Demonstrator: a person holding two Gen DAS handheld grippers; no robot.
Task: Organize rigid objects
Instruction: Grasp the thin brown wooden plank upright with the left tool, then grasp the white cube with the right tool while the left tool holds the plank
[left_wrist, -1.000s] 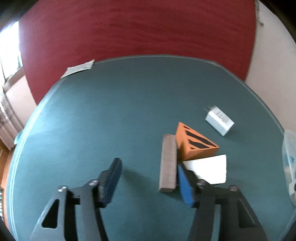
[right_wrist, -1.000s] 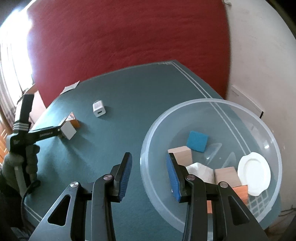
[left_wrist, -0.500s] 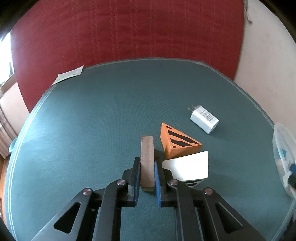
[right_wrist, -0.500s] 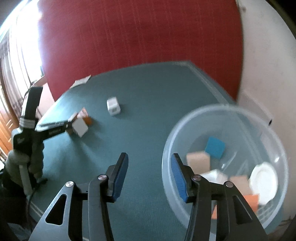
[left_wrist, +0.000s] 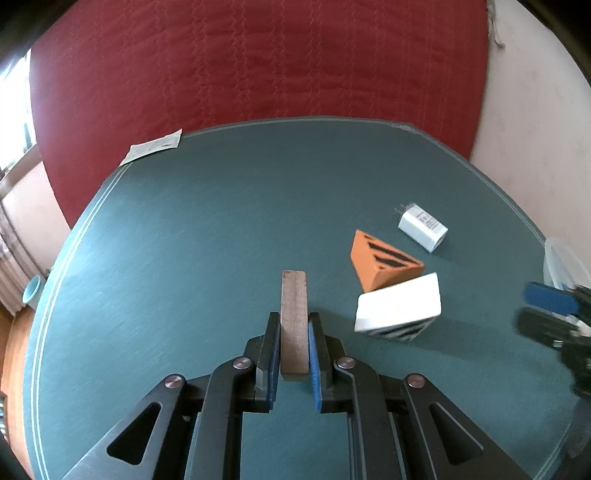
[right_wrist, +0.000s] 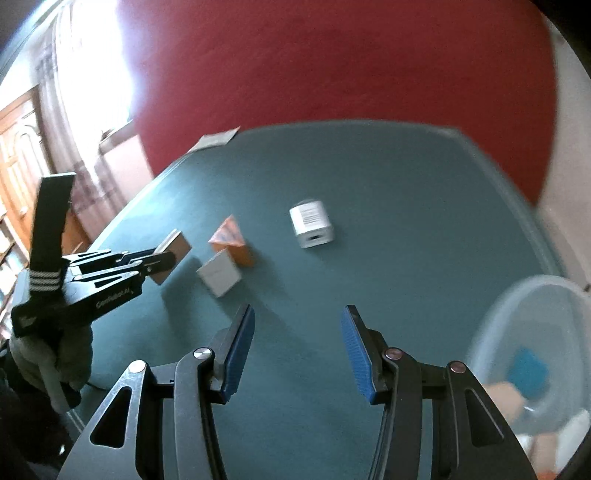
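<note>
My left gripper is shut on a flat brown wooden block, held on edge above the green table; the block also shows in the right wrist view. An orange wedge with black stripes and a white block lie just right of it. A white charger plug lies farther right. My right gripper is open and empty over the table, left of the clear plastic bowl. The bowl holds a blue square and several blocks.
A paper slip lies at the table's far left edge. A red wall hanging is behind the table. The bowl's rim shows at the right edge of the left wrist view.
My left gripper closed on the wooden block and lifted it away from the orange wedge. My right gripper swung left, away from the bowl, and opened wider.
</note>
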